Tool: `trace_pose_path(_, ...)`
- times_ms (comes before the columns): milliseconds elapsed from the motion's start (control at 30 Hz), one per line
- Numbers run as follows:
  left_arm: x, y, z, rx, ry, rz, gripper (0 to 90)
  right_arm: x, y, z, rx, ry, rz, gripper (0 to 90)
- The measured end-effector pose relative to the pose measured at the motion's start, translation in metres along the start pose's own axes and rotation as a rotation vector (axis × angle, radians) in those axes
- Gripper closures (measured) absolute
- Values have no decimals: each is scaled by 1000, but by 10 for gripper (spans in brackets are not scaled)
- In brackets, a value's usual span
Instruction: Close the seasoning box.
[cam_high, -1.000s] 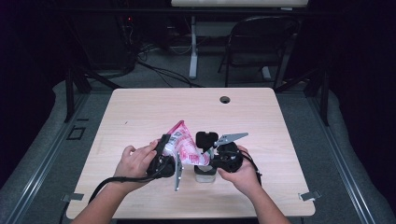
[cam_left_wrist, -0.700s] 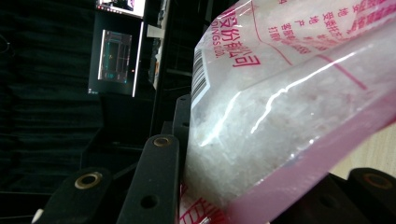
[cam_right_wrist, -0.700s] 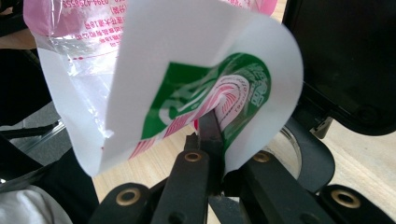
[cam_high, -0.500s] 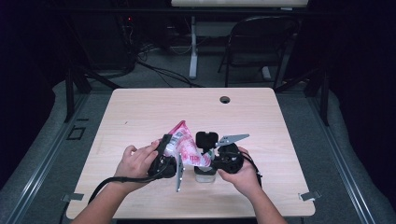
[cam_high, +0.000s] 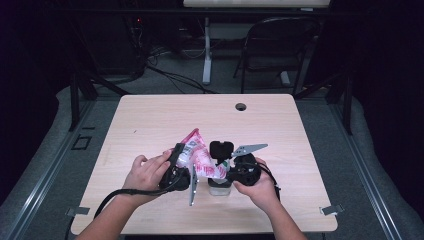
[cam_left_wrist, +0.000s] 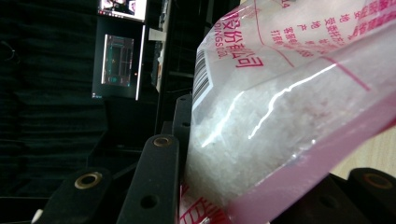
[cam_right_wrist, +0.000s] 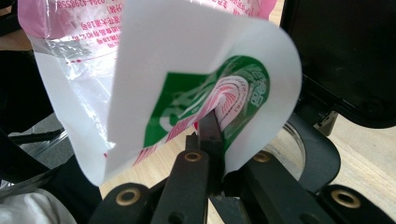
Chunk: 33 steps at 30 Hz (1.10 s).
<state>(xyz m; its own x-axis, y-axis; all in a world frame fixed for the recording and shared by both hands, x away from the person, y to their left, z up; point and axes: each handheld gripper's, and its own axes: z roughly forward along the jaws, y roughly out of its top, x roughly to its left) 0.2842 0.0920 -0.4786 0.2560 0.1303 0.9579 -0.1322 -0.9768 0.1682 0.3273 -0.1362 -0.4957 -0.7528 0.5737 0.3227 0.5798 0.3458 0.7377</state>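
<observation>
1. In the high view, a pink-and-clear plastic bag of white granules (cam_high: 197, 156) is held tilted above the near middle of the pale wooden table (cam_high: 150, 120). Its lower end is pointed down at a small clear jar (cam_high: 220, 186) that stands on the table between the two hands. The left gripper (cam_high: 176, 159) is clamped on the bag's upper left part; the right gripper (cam_high: 223, 161) is set at the bag's lower right end.

2. In the left gripper view, the bag (cam_left_wrist: 289, 102) is seen pinched between the black jaws, which are closed onto its filled lower part. The film is thin, glossy and creased, so it is judged slippery and soft. The white granules (cam_left_wrist: 261, 135) are loose and would shift under pressure, so a hold on the sealed pink edge is judged firmer than one on the bulging middle.

3. In the right gripper view, the jaws are closed on the bag's curled white-and-green printed lip (cam_right_wrist: 210, 88), and it is bent over them. The lip is limp and light, so it could slip out or tear if pulled hard. The rim of the jar (cam_right_wrist: 292, 142) is glimpsed just behind.
</observation>
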Motion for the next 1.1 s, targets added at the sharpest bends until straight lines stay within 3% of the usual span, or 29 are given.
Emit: trace_pose_path(1100, 5, 2, -2, -10, 5, 2, 743, 0, -1, 1, -12, 5, 8, 899)
